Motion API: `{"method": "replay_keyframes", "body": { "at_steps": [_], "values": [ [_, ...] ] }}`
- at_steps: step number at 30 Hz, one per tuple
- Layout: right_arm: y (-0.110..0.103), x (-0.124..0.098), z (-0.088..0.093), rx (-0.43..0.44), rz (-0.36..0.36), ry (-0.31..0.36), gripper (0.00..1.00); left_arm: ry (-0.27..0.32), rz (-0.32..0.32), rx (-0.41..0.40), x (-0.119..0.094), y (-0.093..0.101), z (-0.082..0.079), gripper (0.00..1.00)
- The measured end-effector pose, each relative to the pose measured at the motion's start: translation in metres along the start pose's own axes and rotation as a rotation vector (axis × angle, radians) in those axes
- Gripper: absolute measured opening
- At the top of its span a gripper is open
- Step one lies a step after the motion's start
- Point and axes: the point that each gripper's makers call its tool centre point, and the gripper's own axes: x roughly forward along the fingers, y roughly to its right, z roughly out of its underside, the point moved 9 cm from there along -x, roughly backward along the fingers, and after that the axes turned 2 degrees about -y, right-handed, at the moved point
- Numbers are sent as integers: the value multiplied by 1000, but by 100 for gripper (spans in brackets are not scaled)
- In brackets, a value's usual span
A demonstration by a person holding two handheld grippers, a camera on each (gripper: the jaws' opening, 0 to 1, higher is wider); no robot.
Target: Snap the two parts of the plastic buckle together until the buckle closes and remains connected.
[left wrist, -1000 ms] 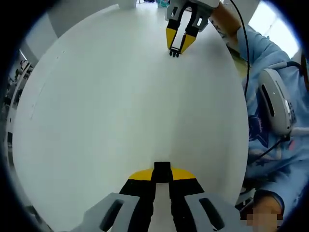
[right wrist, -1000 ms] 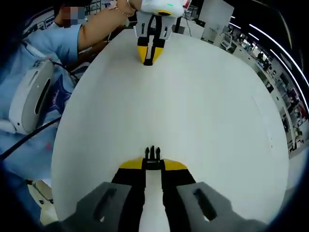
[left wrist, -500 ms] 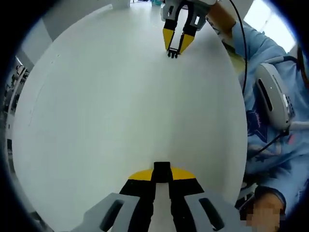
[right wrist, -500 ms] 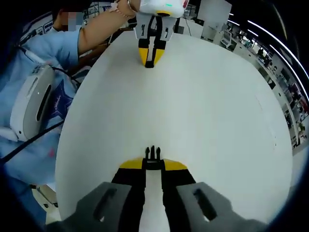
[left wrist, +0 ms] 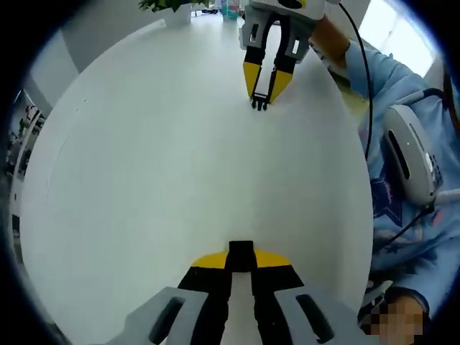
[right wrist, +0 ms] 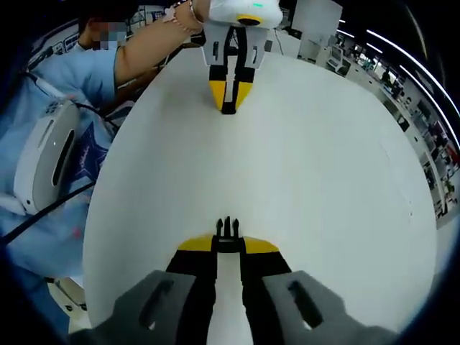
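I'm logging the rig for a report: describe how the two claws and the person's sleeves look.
Both match. The left claw and right claw have yellow tips on black fingers, grey brackets behind and a white housing on top; a green light shows on the left one. A black cable trails from the right claw. The person wears a light blue sleeve.

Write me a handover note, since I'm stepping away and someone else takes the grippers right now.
Left gripper: shut on the socket half of the buckle.
Right gripper: shut on the pronged half, prongs pointing forward.
Both are held over the white table, tips facing each other with a wide gap between.
Done: both halves gripped.
Left: bring them together, line up prongs with socket, push until it clicks and holds.
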Motion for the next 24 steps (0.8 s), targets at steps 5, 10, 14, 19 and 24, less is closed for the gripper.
{"method": "replay_keyframes", "body": {
  "at_steps": [5, 10, 14, 19, 24],
  "values": [
    [-1, 1, -3, -8, 1, 1, 11, 12, -1, 19, 1, 2, -6, 9],
    [-2, 2, -4, -10, 4, 1, 11, 37, 10, 29, 4, 3, -13, 9],
    [-3, 2, -6, -16, 9, -5, 11, 59, 19, 46, 7, 6, -20, 9],
    [-3, 5, -10, -10, 10, 3, 11, 67, 18, 62, 10, 8, -27, 9],
    [0, 10, -20, -22, 11, 18, 11, 78, 20, 71, 13, 9, -33, 9]
  ]
}}
